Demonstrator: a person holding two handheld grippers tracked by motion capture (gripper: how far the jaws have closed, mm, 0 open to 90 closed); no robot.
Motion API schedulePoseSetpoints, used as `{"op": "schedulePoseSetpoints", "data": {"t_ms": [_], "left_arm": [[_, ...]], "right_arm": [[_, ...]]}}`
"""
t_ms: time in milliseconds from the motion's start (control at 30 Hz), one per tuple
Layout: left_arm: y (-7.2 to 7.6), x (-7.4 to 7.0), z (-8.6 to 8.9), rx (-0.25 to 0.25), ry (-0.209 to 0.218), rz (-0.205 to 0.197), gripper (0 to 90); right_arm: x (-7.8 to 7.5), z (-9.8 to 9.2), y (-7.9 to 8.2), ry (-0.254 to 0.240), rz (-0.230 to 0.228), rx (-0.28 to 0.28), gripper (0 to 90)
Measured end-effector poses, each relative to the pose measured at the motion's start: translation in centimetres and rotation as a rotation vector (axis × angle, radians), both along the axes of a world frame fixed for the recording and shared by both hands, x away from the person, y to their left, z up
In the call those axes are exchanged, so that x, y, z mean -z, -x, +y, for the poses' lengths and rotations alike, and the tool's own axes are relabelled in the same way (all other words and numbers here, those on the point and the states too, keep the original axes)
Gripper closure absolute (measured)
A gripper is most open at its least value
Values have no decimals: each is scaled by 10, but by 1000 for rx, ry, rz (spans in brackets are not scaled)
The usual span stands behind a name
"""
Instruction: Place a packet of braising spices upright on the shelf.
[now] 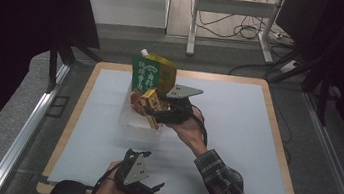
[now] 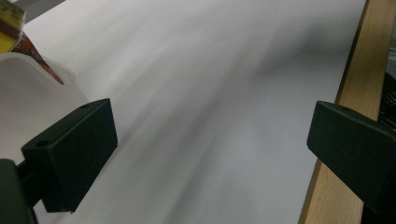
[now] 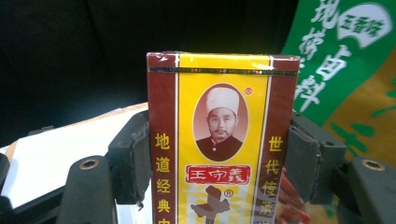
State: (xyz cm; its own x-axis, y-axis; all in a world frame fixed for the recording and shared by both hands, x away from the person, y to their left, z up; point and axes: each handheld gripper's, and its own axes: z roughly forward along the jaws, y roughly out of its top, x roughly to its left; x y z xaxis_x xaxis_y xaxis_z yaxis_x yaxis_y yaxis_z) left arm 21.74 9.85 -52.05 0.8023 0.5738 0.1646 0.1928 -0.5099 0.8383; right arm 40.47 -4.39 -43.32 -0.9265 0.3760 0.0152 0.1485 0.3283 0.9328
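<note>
Item: yellow-and-maroon box [image 3: 219,140], printed with Chinese characters and a portrait. It sits between the jaws of the right gripper [image 1: 160,113], one pad pressed on each long side, its top end sticking out past the jaw tips. In the high view the box is held above the clear plastic bin [image 1: 129,121] near the middle of the counter [image 1: 236,130], tilted, not resting on the surface.

Adjacent: a green-and-yellow spouted pouch [image 1: 152,72] with white Chinese lettering stands upright in the bin, just behind the held box; in the right gripper view it rises close at the box's right. A second, reddish packet appears to lie low in the bin beside the box; detail too blurred to tell.

Surface: white sheet on a wood-edged counter.

Right hand [image 1: 188,127]: reaches in from the lower right, forearm in a plaid sleeve [image 1: 226,185], angled toward the bin, grey plate [image 1: 184,91] of the gripper uppermost.

Left gripper [image 1: 141,183]: low at the near edge of the counter, well apart from the bin, held by the left hand [image 1: 109,192]. Jaws spread wide with nothing between them; its own view looks across bare white sheet, with the bin's rim [image 2: 32,79] at the upper left and the wooden edge [image 2: 355,74] at the right.
</note>
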Motion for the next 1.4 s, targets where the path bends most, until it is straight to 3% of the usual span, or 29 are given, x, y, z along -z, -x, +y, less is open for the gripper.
{"op": "schedulePoseSetpoints", "data": {"t_ms": [467, 767, 900, 1100, 1267, 1333, 1400], "left_arm": [[0, 0, 1, 2, -1, -3, 14], [0, 0, 0, 3, -3, -1, 15], [0, 0, 0, 5, -6, -2, 15], [0, 0, 0, 6, -5, 0, 15], [0, 1, -1, 9, -10, 3, 15], [0, 1, -1, 10, -12, 3, 15], [0, 1, -2, 12, -15, 3, 15]], "right_arm": [[17, 21, 1, -10, 13, -12, 317], [18, 18, 4, -20, 13, -4, 319], [28, 17, 4, 16, 33, 11, 319], [38, 9, -1, -37, 77, 20, 321], [50, 7, 5, 27, 37, 23, 323], [54, 4, 8, 8, 20, 31, 324], [56, 2, 8, 0, 39, 43, 326]]}}
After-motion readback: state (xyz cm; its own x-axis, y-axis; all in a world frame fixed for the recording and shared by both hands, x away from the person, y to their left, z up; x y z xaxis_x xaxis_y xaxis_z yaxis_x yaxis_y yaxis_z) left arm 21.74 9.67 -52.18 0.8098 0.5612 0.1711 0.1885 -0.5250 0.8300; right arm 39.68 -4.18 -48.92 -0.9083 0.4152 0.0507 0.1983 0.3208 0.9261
